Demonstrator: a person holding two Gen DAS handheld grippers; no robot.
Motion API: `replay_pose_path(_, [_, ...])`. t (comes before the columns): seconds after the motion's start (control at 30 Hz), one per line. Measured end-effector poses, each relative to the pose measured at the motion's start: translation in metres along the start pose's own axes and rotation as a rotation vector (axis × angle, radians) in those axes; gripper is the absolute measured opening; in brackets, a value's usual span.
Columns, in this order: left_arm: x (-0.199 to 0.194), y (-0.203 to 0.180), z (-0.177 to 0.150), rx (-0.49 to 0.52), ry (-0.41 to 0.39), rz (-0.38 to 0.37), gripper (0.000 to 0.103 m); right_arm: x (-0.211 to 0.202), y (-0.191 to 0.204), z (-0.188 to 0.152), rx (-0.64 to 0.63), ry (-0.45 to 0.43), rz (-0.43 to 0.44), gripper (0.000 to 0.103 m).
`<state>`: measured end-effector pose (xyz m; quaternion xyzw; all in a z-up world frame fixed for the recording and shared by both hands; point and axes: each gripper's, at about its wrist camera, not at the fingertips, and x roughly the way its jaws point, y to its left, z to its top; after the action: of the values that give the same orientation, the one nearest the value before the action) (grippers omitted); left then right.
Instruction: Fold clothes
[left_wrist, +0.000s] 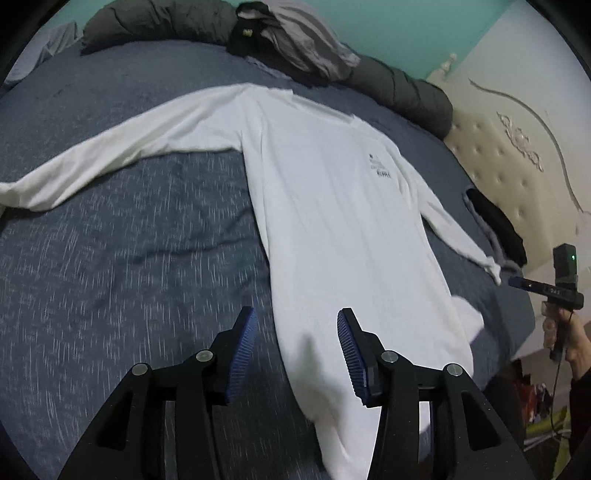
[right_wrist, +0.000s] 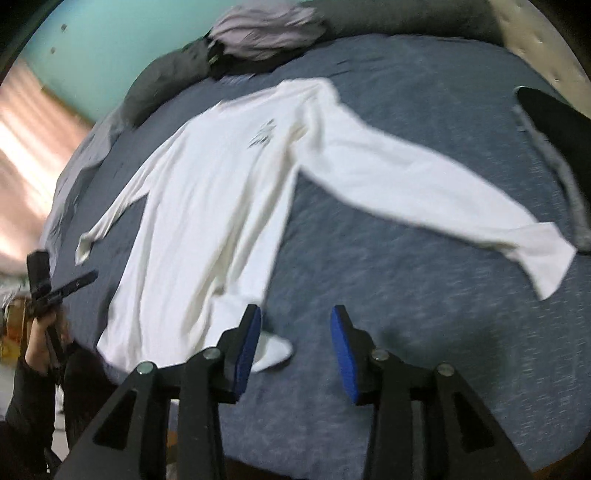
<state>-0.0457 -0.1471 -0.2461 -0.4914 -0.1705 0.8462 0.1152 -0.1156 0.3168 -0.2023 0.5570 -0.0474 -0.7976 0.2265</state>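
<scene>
A white long-sleeve shirt (left_wrist: 332, 206) lies flat, print side up, on the blue bed sheet (left_wrist: 129, 258), both sleeves spread outward. My left gripper (left_wrist: 297, 326) hovers open over the shirt's hem edge, with nothing pinched between its blue pads (left_wrist: 243, 354). In the right wrist view the shirt (right_wrist: 207, 206) stretches away to the left. My right gripper (right_wrist: 295, 314) is open above the bare sheet (right_wrist: 406, 314), just right of the hem corner (right_wrist: 273, 350). Each view shows the person's other hand (left_wrist: 569, 343) (right_wrist: 37, 332) holding a gripper at the bed's near edge.
A heap of grey and black clothes (left_wrist: 291, 40) rests on a dark grey rolled duvet (left_wrist: 406, 92) along the far side. A folded black and grey garment (left_wrist: 495, 225) lies by the cream tufted headboard (left_wrist: 517, 147). Teal wall behind.
</scene>
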Motion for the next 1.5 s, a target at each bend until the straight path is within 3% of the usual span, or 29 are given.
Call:
replay_pose_path(0.13, [0.001,-0.006,-0.013,0.018,0.062,-0.002,0.05,0.016,0.017,-0.014,-0.038,0.057,0.012,0.049])
replay_pose_path(0.3, [0.01,-0.012,-0.03,0.025,0.122,-0.007,0.05,0.031,0.038,-0.023,-0.092,0.111,0.011,0.05])
replay_pose_path(0.57, [0.001,-0.016,-0.041,0.02,0.11,-0.021,0.05,0.068,0.047,-0.03,-0.162,0.181,-0.068,0.05])
replay_pose_path(0.73, [-0.008,-0.012,-0.042,0.014,0.099,-0.012,0.05,0.085,0.048,-0.034,-0.177,0.196,-0.048,0.05])
replay_pose_path(0.77, [-0.009,-0.011,-0.042,0.011,0.096,-0.011,0.05,0.087,0.05,-0.035,-0.189,0.204,-0.047,0.049])
replay_pose_path(0.83, [-0.011,-0.009,-0.041,0.006,0.091,-0.005,0.05,0.087,0.052,-0.037,-0.201,0.205,-0.036,0.026])
replay_pose_path(0.93, [-0.012,-0.006,-0.041,-0.003,0.094,0.001,0.05,0.082,0.05,-0.037,-0.179,0.18,0.001,0.007])
replay_pose_path(1.2, [-0.009,-0.008,-0.039,-0.003,0.097,-0.002,0.05,0.032,0.038,-0.024,-0.132,0.057,0.055,0.004])
replay_pose_path(1.33, [-0.009,-0.009,-0.037,-0.009,0.092,-0.009,0.05,0.002,0.024,-0.017,-0.1,-0.004,0.044,0.004])
replay_pose_path(1.5, [-0.004,-0.009,-0.036,-0.007,0.102,-0.009,0.05,-0.017,-0.015,-0.022,-0.021,-0.019,-0.008,0.004])
